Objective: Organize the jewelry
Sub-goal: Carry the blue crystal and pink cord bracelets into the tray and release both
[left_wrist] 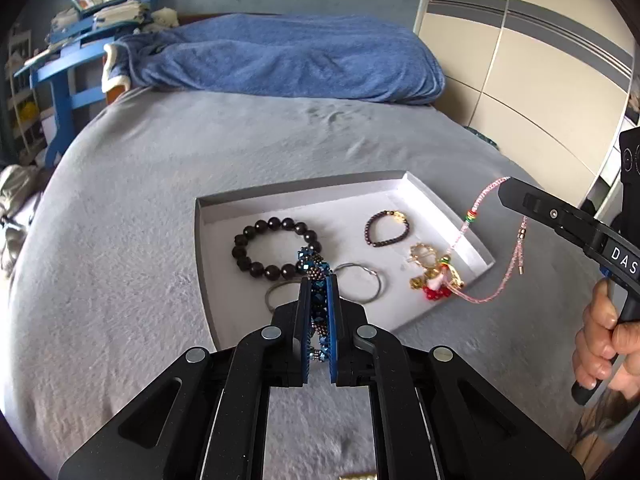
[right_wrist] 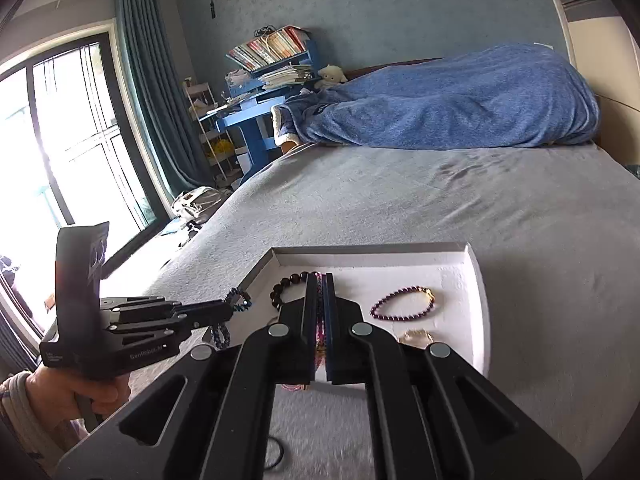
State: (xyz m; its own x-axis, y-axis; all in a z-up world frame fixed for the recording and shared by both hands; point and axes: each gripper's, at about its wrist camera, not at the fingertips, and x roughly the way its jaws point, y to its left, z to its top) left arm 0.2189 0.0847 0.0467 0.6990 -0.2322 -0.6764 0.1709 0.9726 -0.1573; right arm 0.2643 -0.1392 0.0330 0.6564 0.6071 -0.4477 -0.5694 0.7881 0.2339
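At the right edge of the left wrist view, white capitals "DAS" stand on the black body of the right claw, cut off by the frame. In the right wrist view, lower left, the left claw bears small pale lettering, too blurred to read surely.

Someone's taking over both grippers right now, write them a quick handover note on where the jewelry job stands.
Left gripper: shut on the blue beaded bracelet, held above the tray's near edge.
Right gripper: shut on the pink cord bracelet, which dangles over the tray's right side.
In the white tray: black bead bracelet, purple bead bracelet, metal ring, grey hair tie, gold and red charm piece.
Left to do: set both held bracelets down in free spots in the tray. A black loop lies on the bed near you, outside the tray.
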